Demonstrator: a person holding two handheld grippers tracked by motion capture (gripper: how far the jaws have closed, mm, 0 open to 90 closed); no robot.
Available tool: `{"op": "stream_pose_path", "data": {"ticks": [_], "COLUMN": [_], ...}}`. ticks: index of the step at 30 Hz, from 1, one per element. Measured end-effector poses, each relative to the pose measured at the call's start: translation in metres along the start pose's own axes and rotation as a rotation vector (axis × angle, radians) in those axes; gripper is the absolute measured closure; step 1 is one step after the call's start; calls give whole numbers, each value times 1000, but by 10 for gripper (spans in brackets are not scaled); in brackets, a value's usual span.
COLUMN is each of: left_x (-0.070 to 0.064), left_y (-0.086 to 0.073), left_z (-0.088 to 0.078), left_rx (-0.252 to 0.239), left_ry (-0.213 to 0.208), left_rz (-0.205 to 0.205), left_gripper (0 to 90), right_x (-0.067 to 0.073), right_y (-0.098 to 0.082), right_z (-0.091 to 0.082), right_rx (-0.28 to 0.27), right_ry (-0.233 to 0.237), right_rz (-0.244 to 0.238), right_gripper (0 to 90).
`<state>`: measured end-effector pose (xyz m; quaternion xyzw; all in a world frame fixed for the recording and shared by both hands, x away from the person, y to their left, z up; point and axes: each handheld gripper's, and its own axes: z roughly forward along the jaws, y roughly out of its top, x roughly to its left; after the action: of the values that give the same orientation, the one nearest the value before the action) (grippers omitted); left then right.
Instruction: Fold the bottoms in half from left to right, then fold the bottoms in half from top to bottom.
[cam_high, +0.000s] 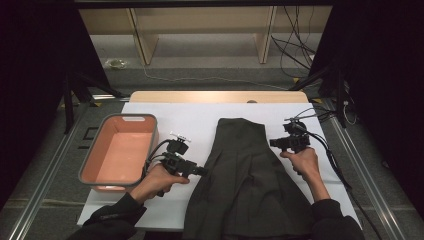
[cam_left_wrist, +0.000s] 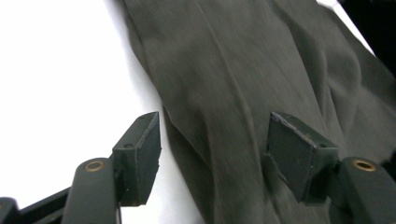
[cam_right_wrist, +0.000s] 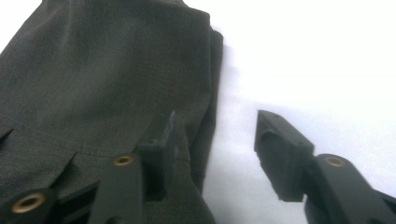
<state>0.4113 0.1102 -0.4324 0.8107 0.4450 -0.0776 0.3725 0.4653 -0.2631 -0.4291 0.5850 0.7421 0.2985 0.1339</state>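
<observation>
Between the spread jaws of the left gripper (cam_left_wrist: 212, 158), the left gripper view shows the edge of the dark garment (cam_left_wrist: 261, 84), with nothing pinched. Its folds are close here. From the right gripper view, the right gripper (cam_right_wrist: 215, 154) also stands spread over the garment's other edge and the white sheet (cam_right_wrist: 317, 60). Seen from the high view, the garment lies flat between both hands, and an orange bin (cam_high: 95, 172) sits at the far left.

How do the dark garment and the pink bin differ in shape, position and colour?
The dark garment is soft and lies flat in the middle; the pink bin is rigid, walled and stands left of it. The garment hangs over the table's near edge; the bin does not. Both rest on the white sheet.
</observation>
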Motion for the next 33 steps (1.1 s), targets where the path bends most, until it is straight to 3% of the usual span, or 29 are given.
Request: {"op": "stream_pose_path", "data": {"ticks": [5, 13, 19, 33], "left_x": [10, 21, 25, 35], "left_y": [17, 32, 37, 46], "left_z": [6, 17, 24, 40], "left_rx": [-63, -101, -104, -91], "left_ry": [38, 70, 83, 91], "left_rz": [-29, -42, -49, -77], "left_gripper": [296, 252, 232, 231], "right_x": [1, 4, 8, 13], "right_y": [-2, -7, -11, -13], "right_z": [0, 0, 0, 3], "right_rx": [-18, -40, -44, -31], "right_ry": [22, 45, 62, 58], "right_rz": [-16, -39, -56, -65], "right_gripper": [371, 292, 250, 248]}}
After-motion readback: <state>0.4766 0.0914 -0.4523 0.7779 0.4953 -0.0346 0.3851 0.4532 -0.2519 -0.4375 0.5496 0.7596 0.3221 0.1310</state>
